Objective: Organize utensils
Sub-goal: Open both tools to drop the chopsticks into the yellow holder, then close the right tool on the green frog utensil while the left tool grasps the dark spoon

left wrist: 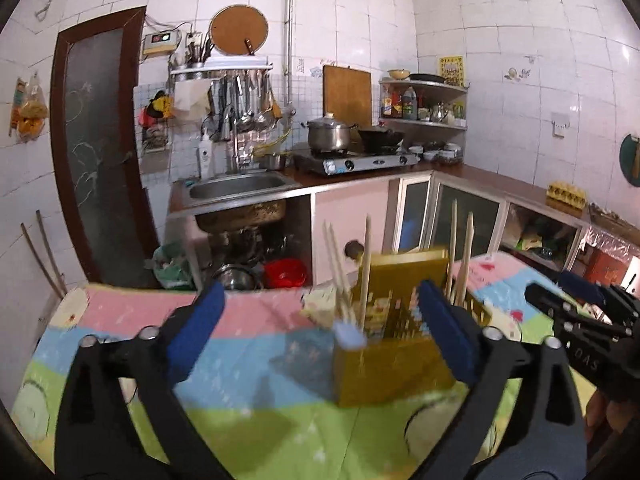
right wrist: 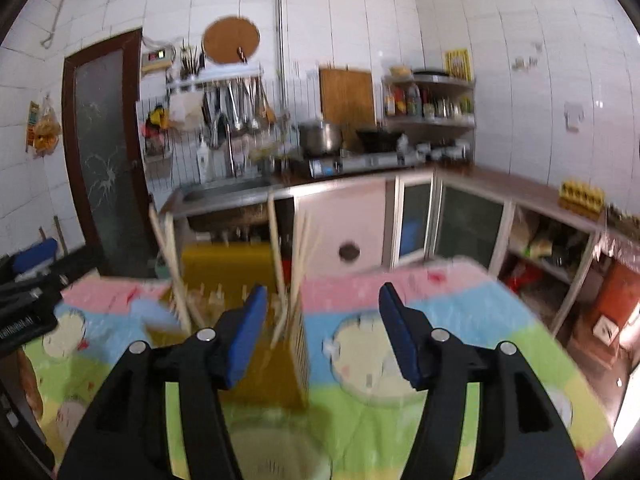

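Observation:
A yellow slotted utensil holder (left wrist: 394, 344) stands on the colourful tablecloth (left wrist: 256, 360), with several wooden chopsticks (left wrist: 338, 272) upright in it and a pale blue-white handle (left wrist: 350, 334) at its front left corner. My left gripper (left wrist: 320, 320) is open and empty, its blue pads either side of the holder's near end. In the right wrist view the holder (right wrist: 256, 320) with chopsticks (right wrist: 276, 240) stands left of centre. My right gripper (right wrist: 322, 332) is open and empty, its left pad in front of the holder. The right gripper also shows in the left wrist view (left wrist: 580, 320).
The table's far edge (left wrist: 180, 290) drops to the kitchen floor. Beyond are a sink (left wrist: 236, 188), a stove with a pot (left wrist: 328, 134), cabinets, and a brown door (left wrist: 100, 152). Open shelves (right wrist: 560, 248) stand at the right.

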